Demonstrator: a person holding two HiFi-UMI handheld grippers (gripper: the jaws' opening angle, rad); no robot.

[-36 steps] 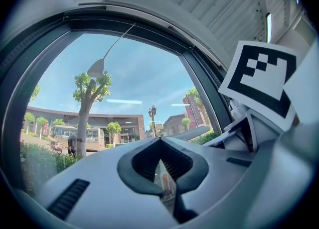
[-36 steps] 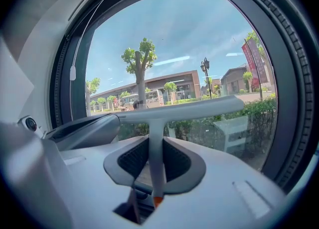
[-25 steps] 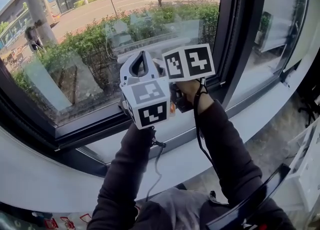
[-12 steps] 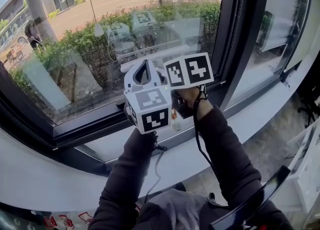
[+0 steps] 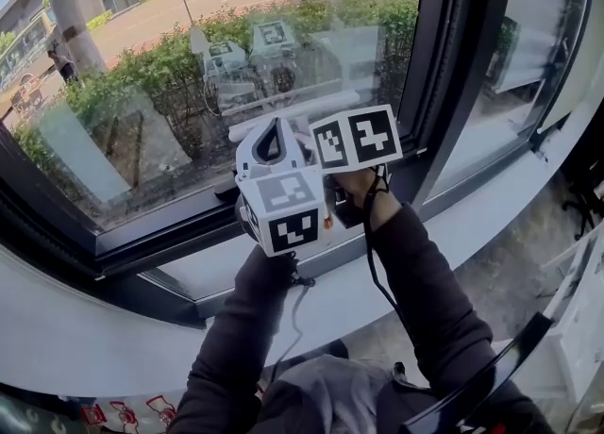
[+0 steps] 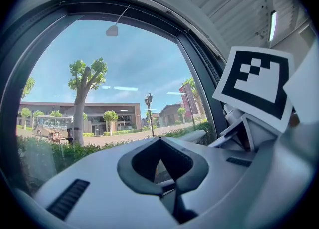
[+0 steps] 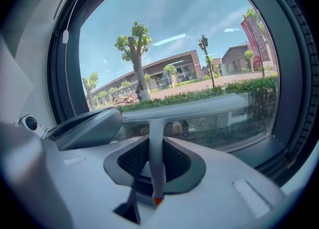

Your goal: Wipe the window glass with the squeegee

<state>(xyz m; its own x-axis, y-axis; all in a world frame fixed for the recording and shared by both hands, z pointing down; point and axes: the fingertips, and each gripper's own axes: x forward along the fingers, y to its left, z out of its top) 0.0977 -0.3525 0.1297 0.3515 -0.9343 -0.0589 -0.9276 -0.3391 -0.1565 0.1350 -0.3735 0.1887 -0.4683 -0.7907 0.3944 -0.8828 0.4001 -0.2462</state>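
Because the rubber edge has to lie flat along the pane, the right gripper (image 7: 155,146) is clamped on the stem of the squeegee (image 7: 184,107), its jaws partly closed on either side of the thin handle. The white blade runs level across the window glass (image 5: 142,92), low down and near the bottom rail of the dark frame (image 5: 160,234). The gripper tips slightly downward, which likely helps press the blade on. The left gripper (image 6: 159,146) sits close beside it on the left, level, its tips drawn together around nothing; it looks to be only keeping alongside, not steadying the tool.

Outside are bushes (image 5: 170,74), a tree trunk (image 5: 71,17) and a road. A broad upright post (image 5: 453,64) divides this pane from the next and limits any sideways reach to the right. Below, the white sill (image 5: 75,328) juts out, and with the rail it probably leaves little room for more downward travel. A cable (image 5: 297,314) hangs under the left gripper.
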